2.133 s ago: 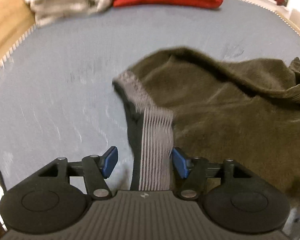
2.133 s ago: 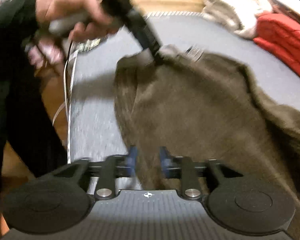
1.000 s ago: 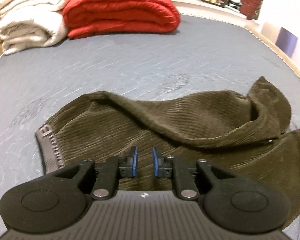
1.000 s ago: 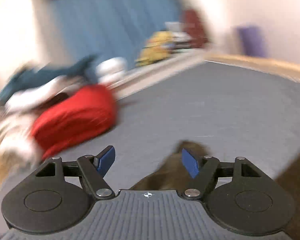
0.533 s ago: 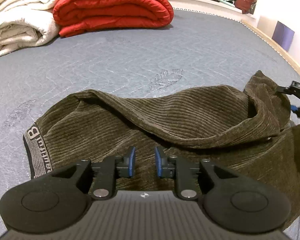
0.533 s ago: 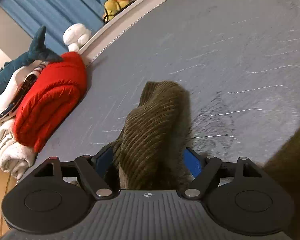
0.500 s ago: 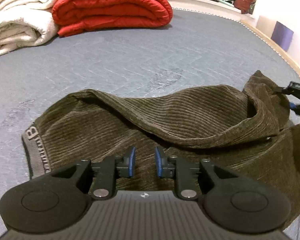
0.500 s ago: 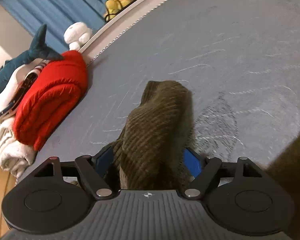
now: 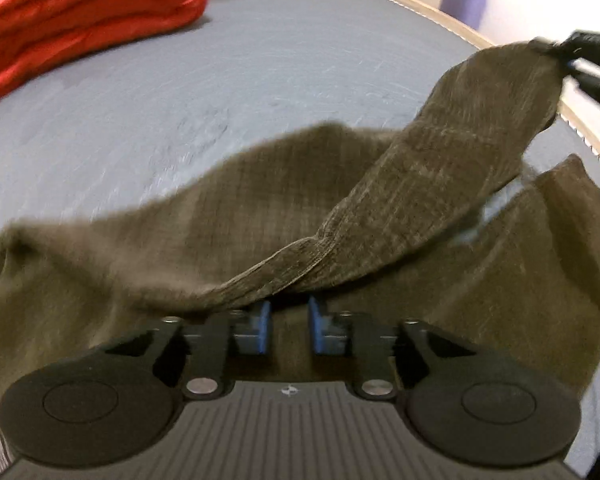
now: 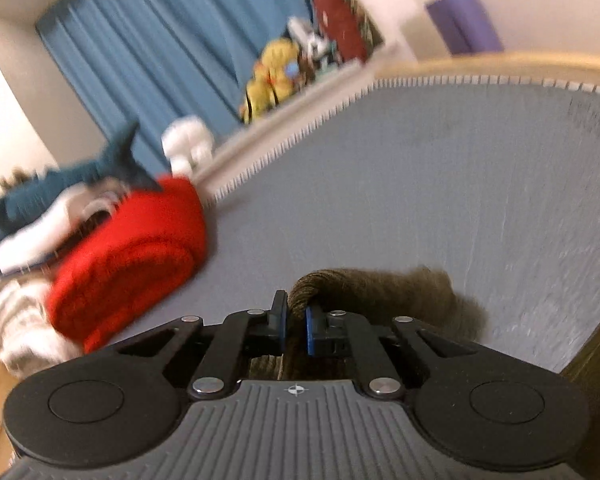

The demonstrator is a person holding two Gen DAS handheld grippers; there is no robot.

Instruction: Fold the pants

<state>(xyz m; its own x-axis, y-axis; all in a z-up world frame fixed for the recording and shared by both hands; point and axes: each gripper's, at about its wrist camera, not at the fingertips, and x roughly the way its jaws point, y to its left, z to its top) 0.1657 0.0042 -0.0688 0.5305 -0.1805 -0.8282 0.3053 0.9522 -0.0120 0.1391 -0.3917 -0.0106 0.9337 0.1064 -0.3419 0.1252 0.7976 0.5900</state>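
Pants [image 9: 440,184] leg now aloft — right tongs [image 10: 296,326] freshly clamped on its hem.

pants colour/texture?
Olive-brown ribbed corduroy pants; shows best in the left wrist view.

Pants [image 9: 260,208] blurred, cut off at left edge

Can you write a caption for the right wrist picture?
Right gripper pinches brown corduroy pants above a grey mattress.
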